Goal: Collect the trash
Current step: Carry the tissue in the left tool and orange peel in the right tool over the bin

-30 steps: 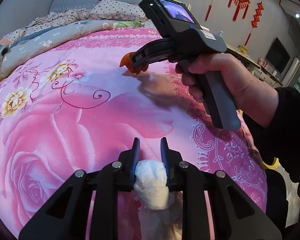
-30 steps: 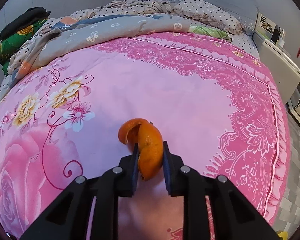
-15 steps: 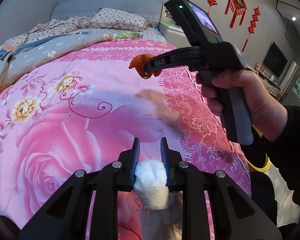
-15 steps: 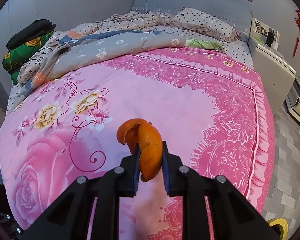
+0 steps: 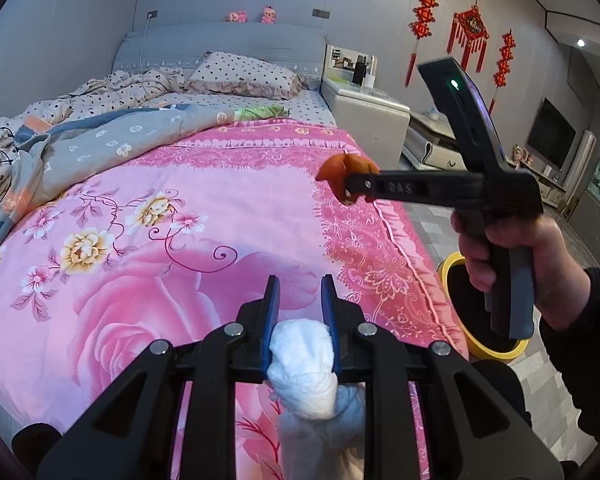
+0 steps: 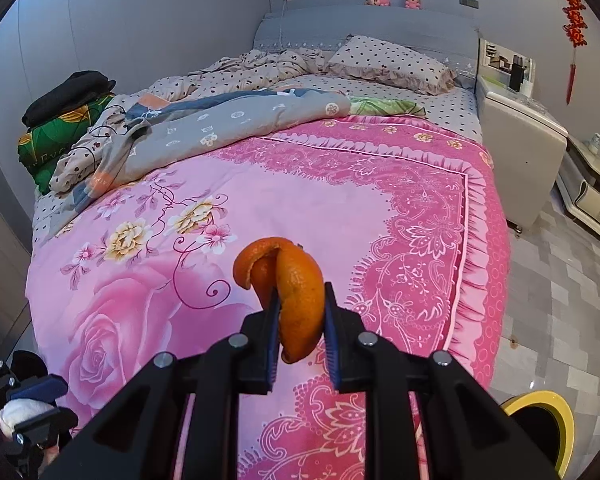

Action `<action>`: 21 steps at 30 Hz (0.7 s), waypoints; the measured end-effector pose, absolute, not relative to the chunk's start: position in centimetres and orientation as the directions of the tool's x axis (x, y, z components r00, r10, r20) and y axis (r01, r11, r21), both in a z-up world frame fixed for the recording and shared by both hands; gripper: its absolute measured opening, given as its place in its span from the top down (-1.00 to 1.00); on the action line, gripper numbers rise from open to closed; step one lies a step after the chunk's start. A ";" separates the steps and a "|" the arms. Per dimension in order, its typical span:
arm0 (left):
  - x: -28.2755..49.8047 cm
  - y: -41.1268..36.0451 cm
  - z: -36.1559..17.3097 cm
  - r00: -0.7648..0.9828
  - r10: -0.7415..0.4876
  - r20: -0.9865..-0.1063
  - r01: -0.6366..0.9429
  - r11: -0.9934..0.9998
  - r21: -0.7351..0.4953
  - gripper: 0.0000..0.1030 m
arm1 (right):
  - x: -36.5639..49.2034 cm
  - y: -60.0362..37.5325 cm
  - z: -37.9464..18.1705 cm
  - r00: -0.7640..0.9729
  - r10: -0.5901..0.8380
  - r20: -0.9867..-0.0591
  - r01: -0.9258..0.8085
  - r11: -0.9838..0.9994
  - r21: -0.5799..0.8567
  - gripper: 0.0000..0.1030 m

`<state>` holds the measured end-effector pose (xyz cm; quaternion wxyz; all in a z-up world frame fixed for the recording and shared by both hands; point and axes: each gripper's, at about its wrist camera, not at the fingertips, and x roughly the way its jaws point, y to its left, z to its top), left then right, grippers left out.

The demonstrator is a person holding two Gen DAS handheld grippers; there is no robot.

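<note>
Trash items number two, each already gripped.

Left wrist view: our left gripper [image 5: 299,300] is clamped on a crumpled white tissue wad [image 5: 304,364], which sits deep between the blue pads and trails down toward 6 o'clock. At 3 o'clock the right hand [image 5: 512,256] holds the right gripper [image 5: 350,188], its jaws pinching a curled orange peel [image 5: 346,176] above the pink floral bedspread [image 5: 180,260]. We judge both pieces are held clear of the fabric so that nothing drags or drops back on it. A round bin with a yellow rim and dark inside [image 5: 480,312] stands on the floor at 4 o'clock, just beside the bed edge, partly behind the hand; we take it as the likely drop point.

Right wrist view: the peel [image 6: 296,292] is squeezed between the pads at centre, its curled end standing above the fingertips. At 8 o'clock the left gripper [image 6: 36,408] shows with the tissue [image 6: 18,412] in it. The bin [image 6: 544,428] peeks in at 4 o'clock. We see no other litter on the bedspread [image 6: 340,184]. A rumpled grey quilt [image 6: 228,120] and a dotted pillow [image 6: 388,60] lie toward 12 o'clock below a grey padded headboard [image 6: 372,20]; a white nightstand [image 6: 516,136] stands at 2 o'clock, on a grey tiled floor [image 6: 560,280].
</note>
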<state>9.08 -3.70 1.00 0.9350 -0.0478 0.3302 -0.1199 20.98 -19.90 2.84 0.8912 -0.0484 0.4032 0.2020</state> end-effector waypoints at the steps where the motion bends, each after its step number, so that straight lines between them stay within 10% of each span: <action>1: 8.8 -3.7 1.4 0.756 -0.253 -0.603 0.189 0.967 -0.169 0.62 | 20.4 -20.2 3.2 0.597 0.322 -0.735 -0.398 0.914 0.077 0.66; 21: 5.5 -9.0 7.1 0.780 -0.303 -0.548 0.245 0.953 -0.177 0.62 | 12.6 -28.6 6.8 0.674 0.270 -0.687 -0.297 0.951 0.081 0.66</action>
